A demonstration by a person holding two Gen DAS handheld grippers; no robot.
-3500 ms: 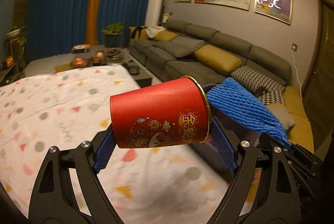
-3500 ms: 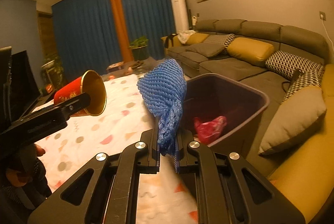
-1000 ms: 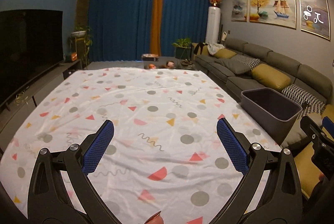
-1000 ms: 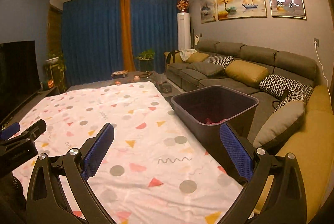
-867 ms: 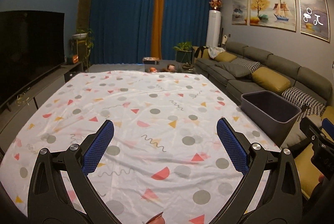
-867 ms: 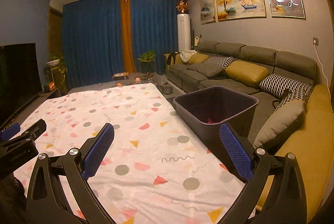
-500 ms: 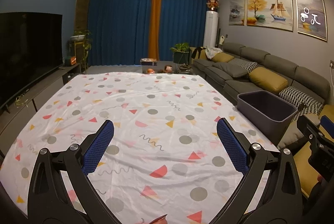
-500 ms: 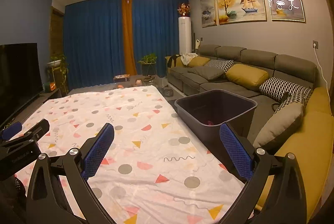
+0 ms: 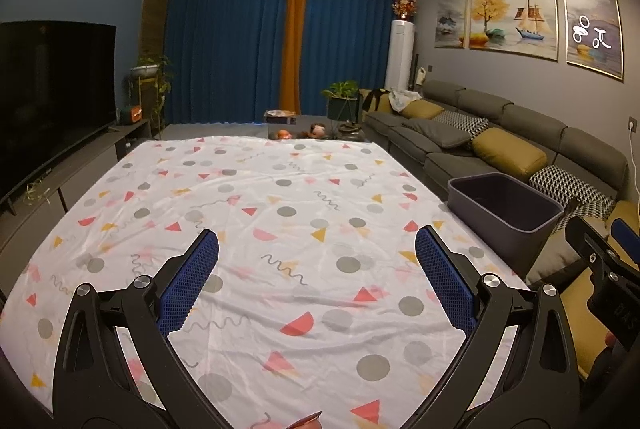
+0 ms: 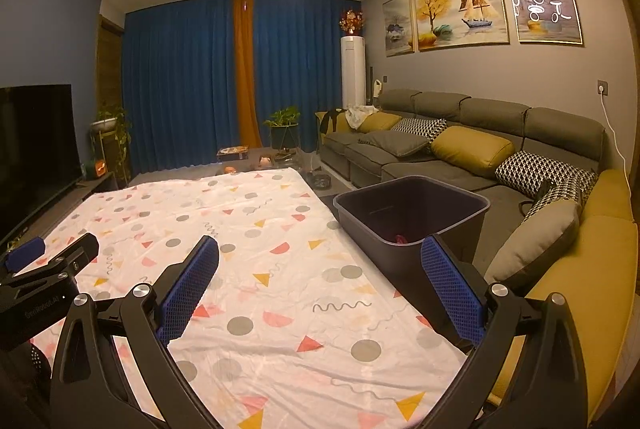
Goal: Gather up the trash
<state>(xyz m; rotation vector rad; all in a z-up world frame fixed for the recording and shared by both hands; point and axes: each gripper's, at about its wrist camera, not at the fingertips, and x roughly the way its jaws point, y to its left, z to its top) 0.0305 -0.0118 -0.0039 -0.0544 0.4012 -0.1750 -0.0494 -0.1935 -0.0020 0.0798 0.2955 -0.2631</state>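
Task status near completion, as judged from both wrist views. Left hand-held gripper [image 9: 317,257] hovers over the worktop covered by a white cloth printed with grey dots and coloured triangles [image 9: 256,213]; its blue-padded jaws stand wide apart with nothing between them. Right hand-held gripper [image 10: 320,261] is likewise spread and empty, angled toward the dark grey rectangular plastic bin [image 10: 472,207] that stands at the worktop's right edge, just beside the grey sofa with mustard cushions [image 10: 472,149].

Trash location: a small red crumpled item [image 10: 400,238] shows low inside the bin in the right wrist view; whatever else lies there is hidden by the bin wall. In the left wrist view the bin [image 9: 504,217] shows only its dark interior.

Remaining work: no loose rubbish is visible anywhere on the cloth. A small reddish edge [image 9: 306,423] intrudes at the bottom of the left wrist view, too cropped to identify; it may be a leftover piece or part of the rig. Apart from that doubt, collection appears finished.
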